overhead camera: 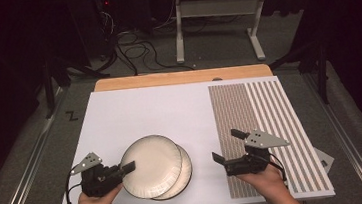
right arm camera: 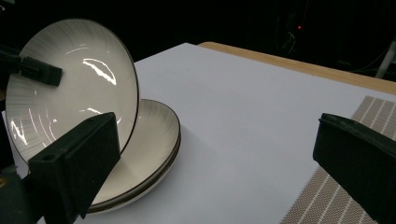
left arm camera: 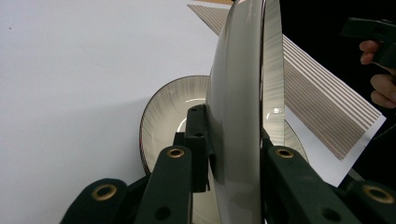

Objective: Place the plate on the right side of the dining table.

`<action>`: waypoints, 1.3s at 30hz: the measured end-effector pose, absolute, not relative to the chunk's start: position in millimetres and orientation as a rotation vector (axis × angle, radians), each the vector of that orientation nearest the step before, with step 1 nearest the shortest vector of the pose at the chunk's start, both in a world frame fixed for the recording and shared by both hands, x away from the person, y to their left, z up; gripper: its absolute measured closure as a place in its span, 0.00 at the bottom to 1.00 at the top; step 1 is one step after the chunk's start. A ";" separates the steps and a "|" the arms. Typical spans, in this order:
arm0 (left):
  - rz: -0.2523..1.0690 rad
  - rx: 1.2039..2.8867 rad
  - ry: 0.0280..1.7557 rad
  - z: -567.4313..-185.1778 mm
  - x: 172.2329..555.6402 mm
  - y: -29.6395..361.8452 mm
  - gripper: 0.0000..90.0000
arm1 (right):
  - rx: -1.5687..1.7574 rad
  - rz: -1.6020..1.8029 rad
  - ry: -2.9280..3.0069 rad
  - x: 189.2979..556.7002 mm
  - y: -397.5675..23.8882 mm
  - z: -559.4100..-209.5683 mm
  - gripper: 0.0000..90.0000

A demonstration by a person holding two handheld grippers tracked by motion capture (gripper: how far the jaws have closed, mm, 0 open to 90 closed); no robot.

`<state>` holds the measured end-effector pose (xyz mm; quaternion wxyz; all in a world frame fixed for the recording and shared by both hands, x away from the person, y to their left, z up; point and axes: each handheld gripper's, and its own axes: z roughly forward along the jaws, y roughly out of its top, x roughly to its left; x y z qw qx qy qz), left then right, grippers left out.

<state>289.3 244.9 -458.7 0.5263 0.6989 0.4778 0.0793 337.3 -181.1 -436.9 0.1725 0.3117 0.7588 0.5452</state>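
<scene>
Two stacked plates (right arm camera: 154,154), one lifted plate (overhead camera: 151,164)

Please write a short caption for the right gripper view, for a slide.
Left claw tilts one white plate above the stacked plates; open right claw waits nearby.

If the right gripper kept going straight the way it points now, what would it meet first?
Likely the tilted plate held by the left gripper; the right gripper, jaws open, points toward it across bare white board, though depth is uncertain.
</scene>
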 end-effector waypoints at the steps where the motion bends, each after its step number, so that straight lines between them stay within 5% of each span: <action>1: 0.189 1.671 1.142 -458.7 289.3 245.0 0.87 | 0.885 1.547 2.162 339.6 -177.9 -437.2 0.01; 39: 0.191 1.675 1.132 -459.1 290.6 244.0 0.87 | 0.893 1.597 2.495 368.1 -73.2 -479.9 0.20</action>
